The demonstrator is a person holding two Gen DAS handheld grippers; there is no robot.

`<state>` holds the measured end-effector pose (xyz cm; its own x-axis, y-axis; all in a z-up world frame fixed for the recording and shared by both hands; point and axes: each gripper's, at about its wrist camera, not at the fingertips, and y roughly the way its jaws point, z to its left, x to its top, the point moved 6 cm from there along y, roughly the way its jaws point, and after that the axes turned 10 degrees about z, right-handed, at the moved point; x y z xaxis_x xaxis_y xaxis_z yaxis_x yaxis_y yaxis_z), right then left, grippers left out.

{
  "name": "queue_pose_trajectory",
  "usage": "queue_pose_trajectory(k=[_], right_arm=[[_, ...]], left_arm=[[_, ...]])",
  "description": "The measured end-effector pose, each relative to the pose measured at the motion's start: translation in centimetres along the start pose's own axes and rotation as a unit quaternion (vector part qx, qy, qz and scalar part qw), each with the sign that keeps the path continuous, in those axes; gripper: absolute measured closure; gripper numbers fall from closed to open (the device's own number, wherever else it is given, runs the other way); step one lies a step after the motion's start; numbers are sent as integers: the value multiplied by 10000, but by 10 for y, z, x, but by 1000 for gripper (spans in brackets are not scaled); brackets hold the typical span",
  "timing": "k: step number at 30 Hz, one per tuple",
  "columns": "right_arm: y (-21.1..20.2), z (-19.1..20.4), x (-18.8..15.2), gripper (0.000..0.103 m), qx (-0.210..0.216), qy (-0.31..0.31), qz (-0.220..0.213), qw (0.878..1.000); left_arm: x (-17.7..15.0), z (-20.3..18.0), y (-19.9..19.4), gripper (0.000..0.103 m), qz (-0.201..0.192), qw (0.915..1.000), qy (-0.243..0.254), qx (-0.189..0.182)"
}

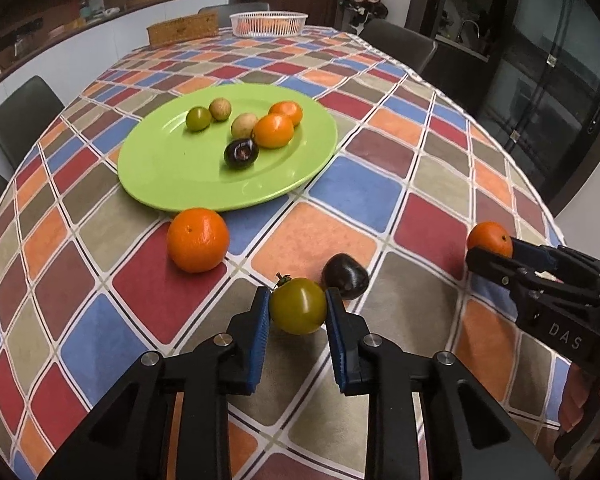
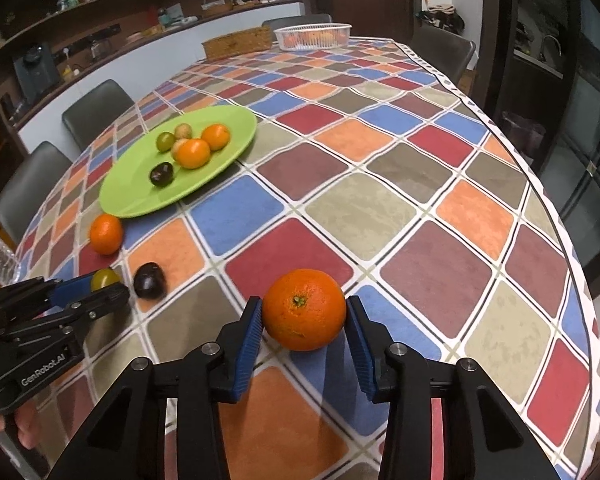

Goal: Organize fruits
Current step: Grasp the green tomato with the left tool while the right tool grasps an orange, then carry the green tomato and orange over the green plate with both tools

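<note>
The left hand-held gripper (image 1: 298, 308) brackets a small, smooth green-yellow tomato (image 1: 298, 306) on the checked-cloth worktop (image 1: 380, 140). Its blue pads touch or nearly touch the widest part, though a firm grip cannot be told. The tomato is likely soft-skinned and light, so squeeze gently across the middle. The right hand-held gripper (image 2: 305, 316) likewise flanks a round orange mandarin (image 2: 304, 309), firmer and pebbled. Ahead and leftward lies the lime-green plastic plate (image 1: 160, 172).

Orange fruit inside the white plastic mesh basket (image 1: 269, 24) was too small to identify; beside it, the woven wicker box (image 1: 183, 31) hid its contents.
</note>
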<state>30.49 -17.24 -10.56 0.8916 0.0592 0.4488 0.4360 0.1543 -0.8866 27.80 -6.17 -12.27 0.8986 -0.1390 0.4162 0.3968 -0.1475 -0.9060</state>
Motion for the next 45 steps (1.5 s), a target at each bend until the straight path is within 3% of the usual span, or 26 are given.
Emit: queue_pose_trajectory(k=[27,45], right_arm=[[-75,63,21,61,462,-638,-848,9933],[-70,117,71,61,830,-1098,-1041,9850]], left_arm=[[8,9,-94,76,-1073,9941,151,-88],[45,49,-108,76,-1354,9901,330,132]])
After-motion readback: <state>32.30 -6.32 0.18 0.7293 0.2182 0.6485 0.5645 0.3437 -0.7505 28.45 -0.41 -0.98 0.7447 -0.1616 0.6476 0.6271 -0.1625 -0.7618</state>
